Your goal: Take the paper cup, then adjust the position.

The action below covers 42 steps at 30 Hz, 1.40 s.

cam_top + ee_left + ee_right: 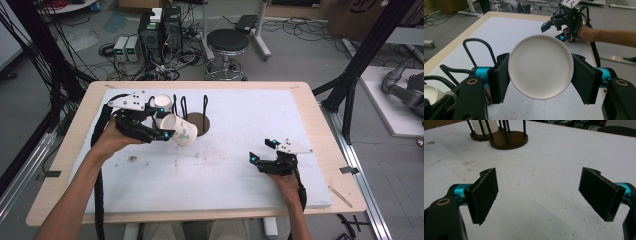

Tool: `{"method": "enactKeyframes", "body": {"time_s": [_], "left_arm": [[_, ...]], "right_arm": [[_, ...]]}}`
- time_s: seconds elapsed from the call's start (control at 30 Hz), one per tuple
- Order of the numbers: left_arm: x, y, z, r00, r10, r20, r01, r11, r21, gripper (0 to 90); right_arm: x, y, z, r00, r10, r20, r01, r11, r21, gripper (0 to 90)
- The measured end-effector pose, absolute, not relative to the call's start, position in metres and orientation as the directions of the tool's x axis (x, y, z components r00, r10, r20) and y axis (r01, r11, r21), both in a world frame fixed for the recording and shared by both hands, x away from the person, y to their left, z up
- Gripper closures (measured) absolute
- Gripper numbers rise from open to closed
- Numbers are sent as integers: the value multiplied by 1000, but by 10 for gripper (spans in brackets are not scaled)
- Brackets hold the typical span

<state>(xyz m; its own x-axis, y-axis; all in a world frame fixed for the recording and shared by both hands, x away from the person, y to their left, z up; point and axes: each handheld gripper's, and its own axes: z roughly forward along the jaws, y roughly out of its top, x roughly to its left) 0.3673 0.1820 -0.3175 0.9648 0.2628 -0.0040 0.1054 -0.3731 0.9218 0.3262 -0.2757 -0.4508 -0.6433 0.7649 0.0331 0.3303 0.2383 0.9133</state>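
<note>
High view looks down; gripper views sit close (all share the table point(240, 190)).

Left gripper point(161, 131), at frame left in the high view, is clamping both pads on a load, left forearm slanting in from the lower left. Right gripper point(262, 151), lower right, is resting low with jaws standing wide apart, nothing between.

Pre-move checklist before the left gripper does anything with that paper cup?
1. Left gripper shut on the white paper cup: ok.
2. Cup clear of the table, lying tilted on its side: ok.
3. Empty round brown wooden base with black upright rods: ok.
4. Neighbouring holder's white cup stack seated: ok.
5. Right gripper open, empty, away from the holders: ok.
6. Cup squashed by the grip: cannot tell.
</note>
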Motion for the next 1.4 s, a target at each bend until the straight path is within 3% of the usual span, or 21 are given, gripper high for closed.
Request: {"method": "enactKeyframes", "body": {"time_s": [0.77, 1.23, 1.4], "left_arm": [[365, 182, -328, 964, 264, -35, 121, -316, 941, 358], [363, 181, -331, 967, 254, -25, 97, -276, 956, 358], [364, 183, -336, 966, 255, -33, 102, -264, 959, 358]], "right_arm": [[328, -274, -450, -645, 763, 40, 351, 249, 903, 162], [330, -277, -442, -684, 728, 46, 340, 263, 903, 162], [333, -277, -425, -743, 666, 62, 305, 255, 918, 162]]}}
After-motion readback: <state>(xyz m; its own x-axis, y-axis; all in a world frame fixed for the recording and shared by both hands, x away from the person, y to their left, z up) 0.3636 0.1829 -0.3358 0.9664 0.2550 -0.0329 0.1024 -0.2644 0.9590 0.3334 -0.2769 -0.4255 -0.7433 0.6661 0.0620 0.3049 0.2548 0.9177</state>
